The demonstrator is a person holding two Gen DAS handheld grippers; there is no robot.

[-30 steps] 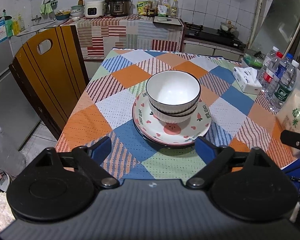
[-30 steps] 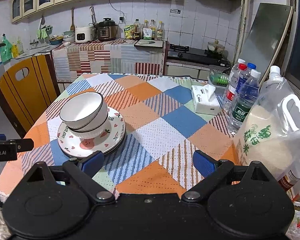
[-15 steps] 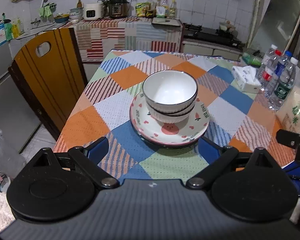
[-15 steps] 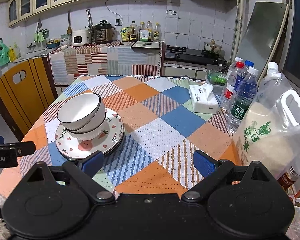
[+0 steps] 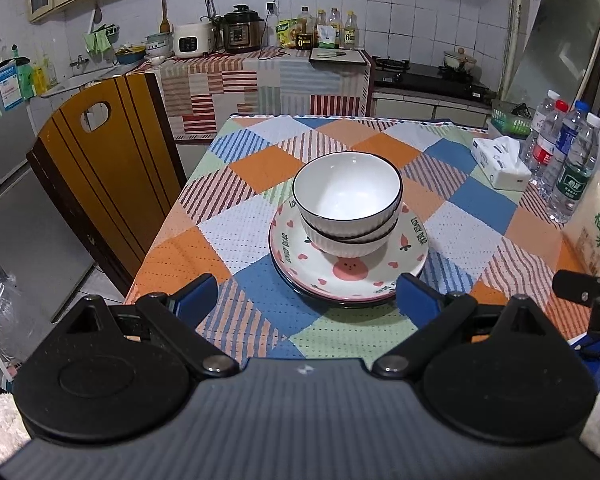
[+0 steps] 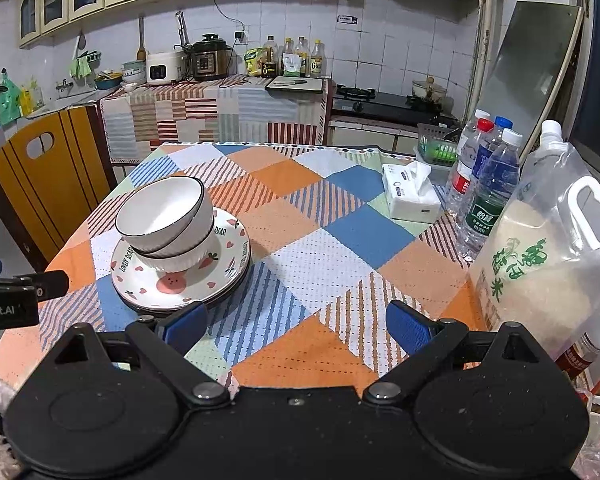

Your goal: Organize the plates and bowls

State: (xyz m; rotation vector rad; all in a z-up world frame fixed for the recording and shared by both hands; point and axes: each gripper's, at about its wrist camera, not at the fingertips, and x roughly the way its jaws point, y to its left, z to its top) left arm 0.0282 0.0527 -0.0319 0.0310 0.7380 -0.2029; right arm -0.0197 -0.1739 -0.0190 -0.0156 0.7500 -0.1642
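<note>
2 white bowls (image 5: 348, 200) with dark rims are stacked one inside the other, and the top bowl is tipped a little. The bowls are set on a plate (image 5: 352, 272) with pink hearts and a pink bear face. A darker plate is seen under it, so the plates are stacked too. The whole stack is placed on the table (image 5: 260, 168), which is covered with a cloth of orange, blue, green and striped squares.

The left claw (image 5: 306, 300) is held spread wide, with nothing between its blue fingertips (image 5: 196, 294). It is kept low, just in front of the plate stack, and its right tip is seen at the plate's near edge. Whether it touches cannot be told.

The right claw (image 6: 296, 322) is also held spread wide and nothing is pinched. It is kept over the near side of the table, with the plate stack (image 6: 180, 276) just beside its left tip.

A tissue pack (image 6: 410, 196), some water bottles (image 6: 488, 192) and a big bag of rice (image 6: 540, 264) are seen at the right side of the table. A wooden chair (image 5: 104, 168) is placed at the left side
</note>
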